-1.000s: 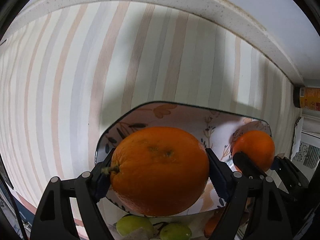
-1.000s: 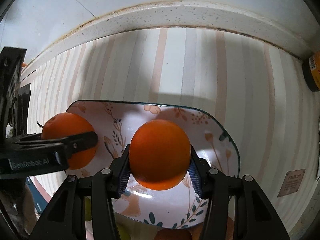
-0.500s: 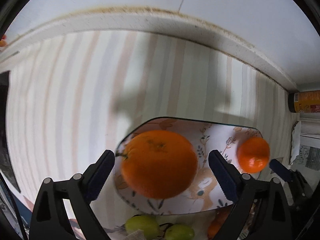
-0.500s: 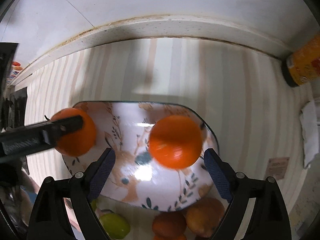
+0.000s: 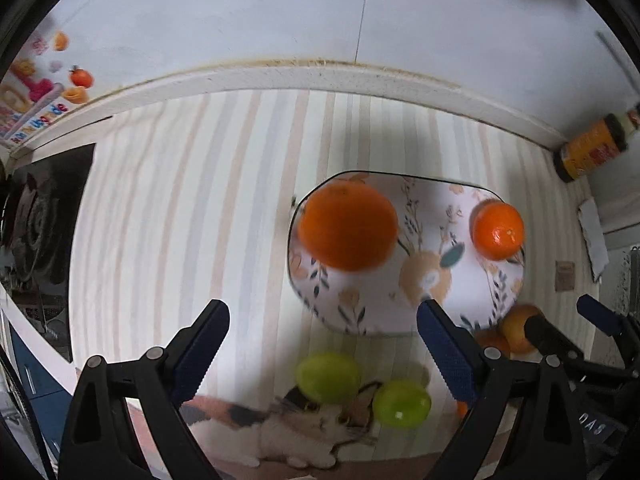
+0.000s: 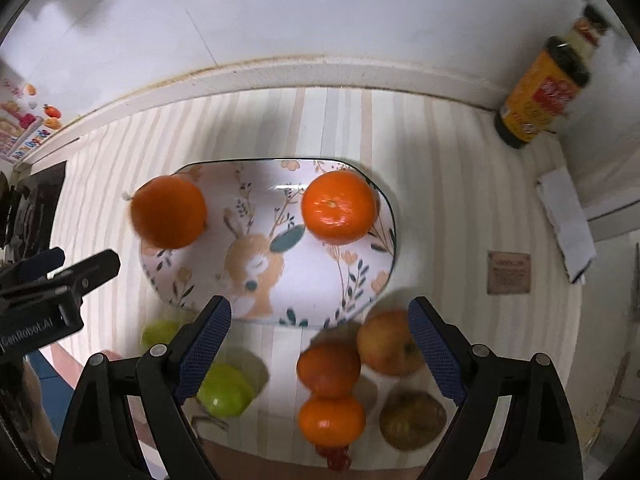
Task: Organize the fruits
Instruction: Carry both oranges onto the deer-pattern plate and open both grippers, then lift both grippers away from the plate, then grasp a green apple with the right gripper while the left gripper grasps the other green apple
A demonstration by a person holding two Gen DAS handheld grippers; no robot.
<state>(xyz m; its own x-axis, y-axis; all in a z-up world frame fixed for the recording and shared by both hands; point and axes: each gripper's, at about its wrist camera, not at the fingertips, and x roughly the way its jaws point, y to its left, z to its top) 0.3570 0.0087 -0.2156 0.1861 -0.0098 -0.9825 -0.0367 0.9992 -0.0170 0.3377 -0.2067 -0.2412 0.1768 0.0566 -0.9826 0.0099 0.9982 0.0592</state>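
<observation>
Both my grippers, left and right, are spread wide, nothing held, hovering over the near side of the plate. Two oranges sit on the plate: one at its left end, one at its far right. Off its near edge on the striped mat: green fruits, two more oranges, an apple. Bottle at the far right corner.

Two oranges are sitting on one plate; two more oranges, two apples and two green fruits are lying on the worktop's near edge.
</observation>
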